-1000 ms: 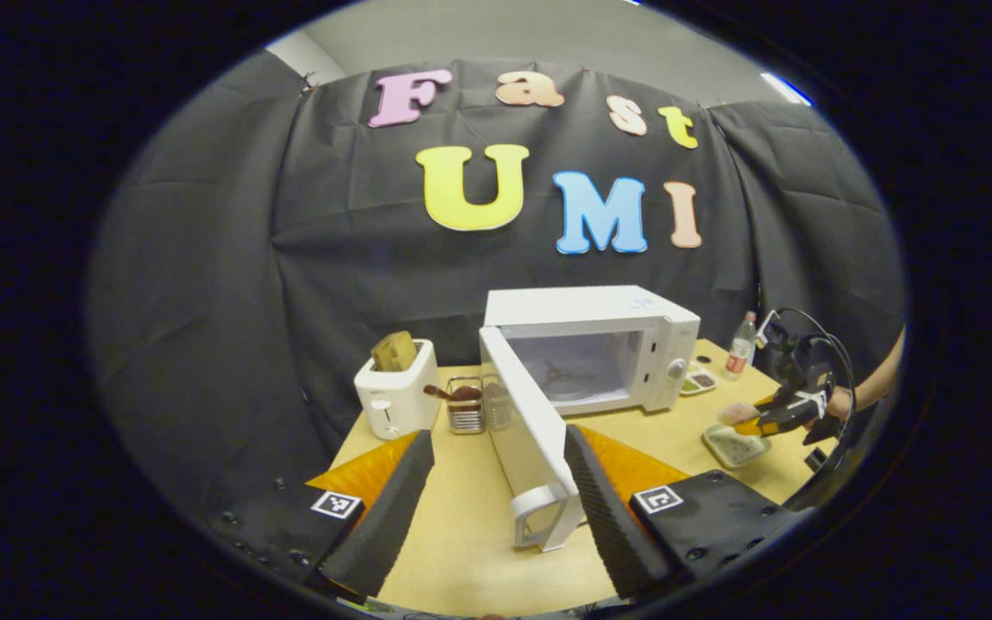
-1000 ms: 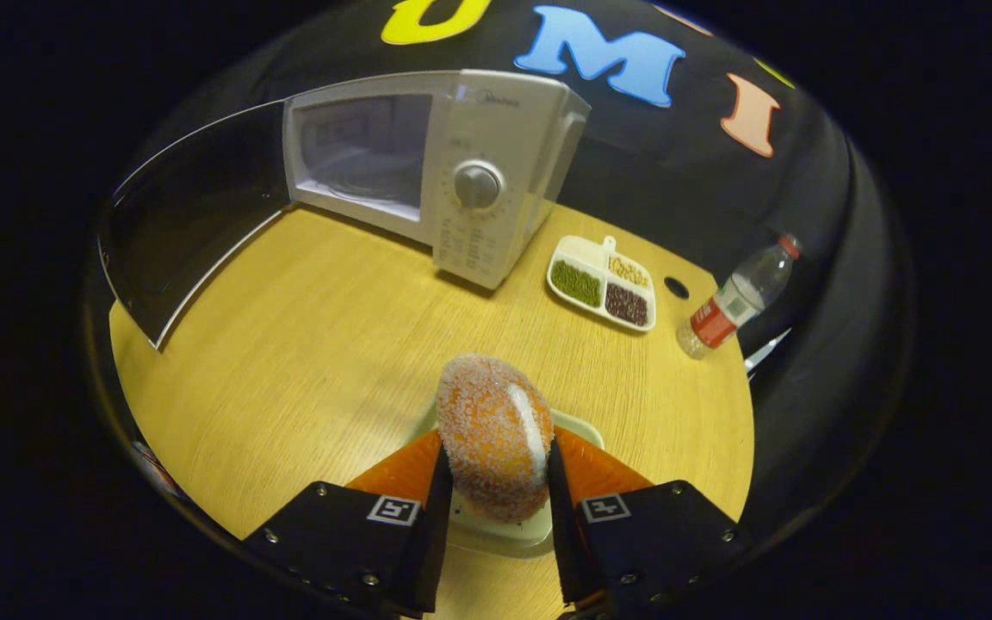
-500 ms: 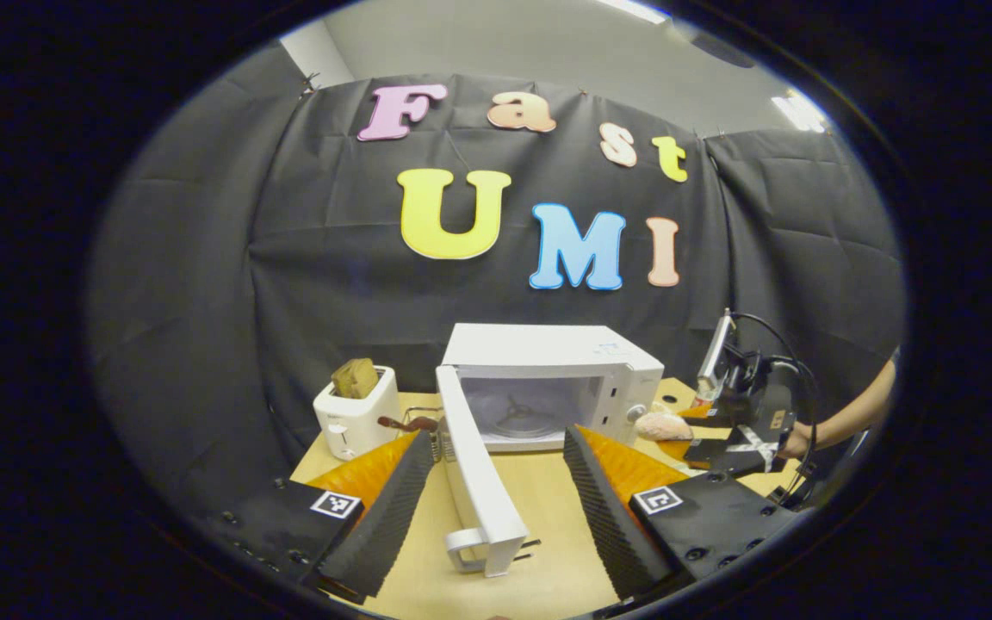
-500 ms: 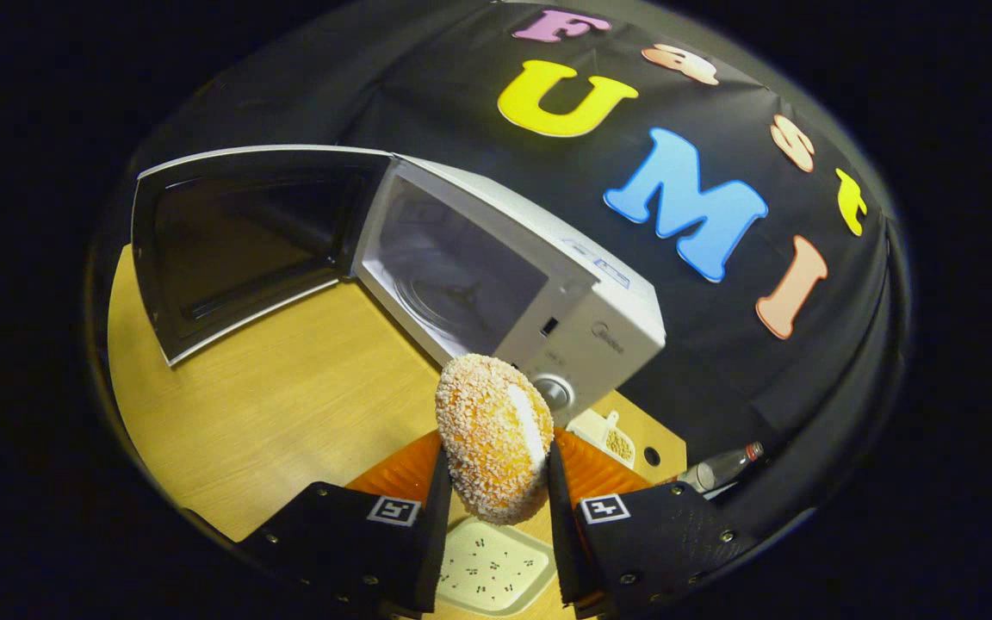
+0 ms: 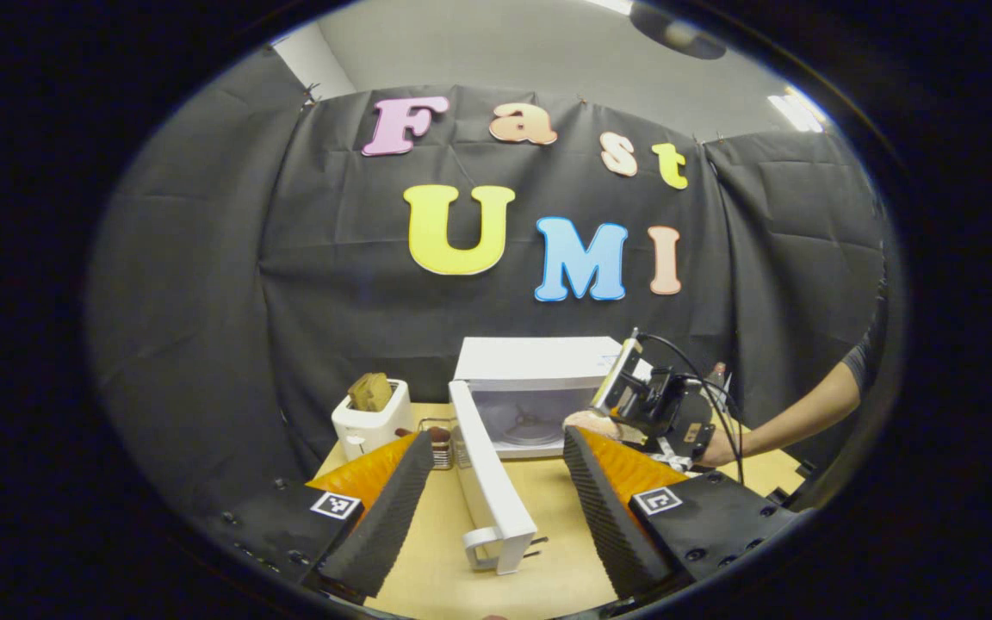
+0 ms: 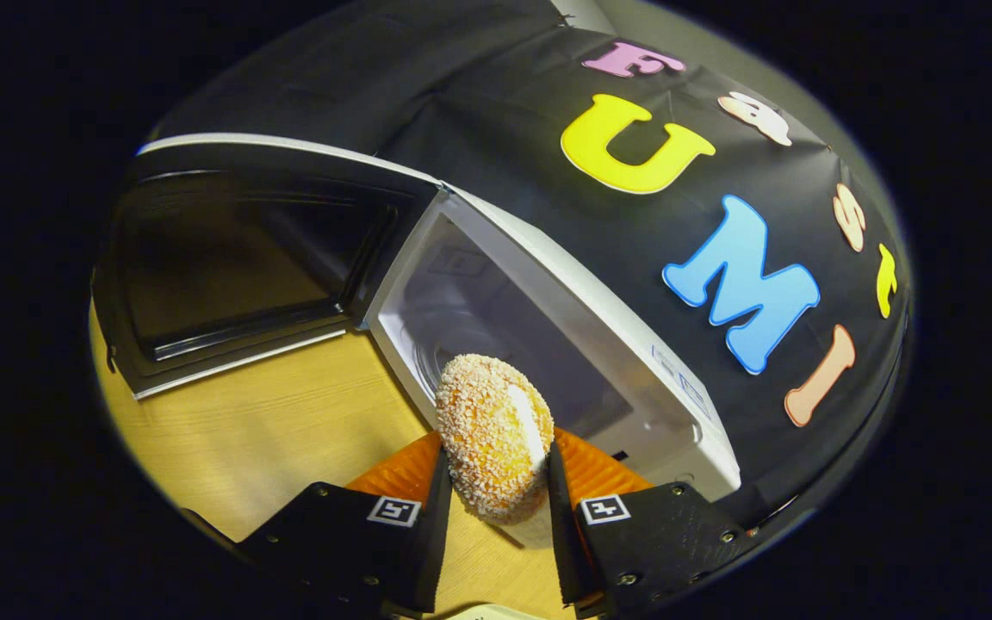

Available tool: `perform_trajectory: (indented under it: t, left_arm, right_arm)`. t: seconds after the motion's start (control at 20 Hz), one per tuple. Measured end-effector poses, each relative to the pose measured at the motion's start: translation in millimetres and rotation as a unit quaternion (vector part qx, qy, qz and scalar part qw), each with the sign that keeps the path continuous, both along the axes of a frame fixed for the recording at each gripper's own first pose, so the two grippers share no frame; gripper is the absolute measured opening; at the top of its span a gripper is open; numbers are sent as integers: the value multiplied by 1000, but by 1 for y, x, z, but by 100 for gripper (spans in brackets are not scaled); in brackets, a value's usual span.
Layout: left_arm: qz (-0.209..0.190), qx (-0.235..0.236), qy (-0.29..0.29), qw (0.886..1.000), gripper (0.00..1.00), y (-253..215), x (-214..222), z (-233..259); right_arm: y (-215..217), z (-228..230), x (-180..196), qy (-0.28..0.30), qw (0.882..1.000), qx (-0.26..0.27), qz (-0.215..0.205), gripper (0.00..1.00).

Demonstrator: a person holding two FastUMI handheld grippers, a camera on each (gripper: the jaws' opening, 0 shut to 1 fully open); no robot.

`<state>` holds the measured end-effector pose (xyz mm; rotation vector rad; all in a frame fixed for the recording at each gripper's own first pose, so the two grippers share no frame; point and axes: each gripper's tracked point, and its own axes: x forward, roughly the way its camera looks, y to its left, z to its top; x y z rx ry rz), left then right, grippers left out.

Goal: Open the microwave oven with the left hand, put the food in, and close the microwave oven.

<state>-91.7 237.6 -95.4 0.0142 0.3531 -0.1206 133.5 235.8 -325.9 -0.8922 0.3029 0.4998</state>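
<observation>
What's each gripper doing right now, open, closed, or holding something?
Left gripper: open, holding nothing, fingers either side of the open microwave door.
Right gripper: closed on the crumbed bun, at the microwave opening.

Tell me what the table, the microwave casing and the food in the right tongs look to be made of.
Table: wood or wood-look laminate, with pale grain lines and a matte finish. Microwave casing: white and smooth with a faint sheen, painted metal or plastic; I cannot tell which. Food: an orange bun-like piece with a rough, crumb-coated surface; it may be a replica.

Right gripper (image 6: 492, 517) with food (image 6: 492, 448) nearer microwave (image 6: 548, 344) opening.
</observation>
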Motion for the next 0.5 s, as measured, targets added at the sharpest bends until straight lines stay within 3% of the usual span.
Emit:
perform_trajectory:
  t: [0.25,0.5]
  left_arm:
    - [25,12,6,1000,99,24,-17,9]
    - [58,8,36,998,99,46,-32,-11]
  right_arm:
    - [24,-30,48,-37,996,-80,31,53]
    - [46,-54,83,-70,983,-149,84,53]
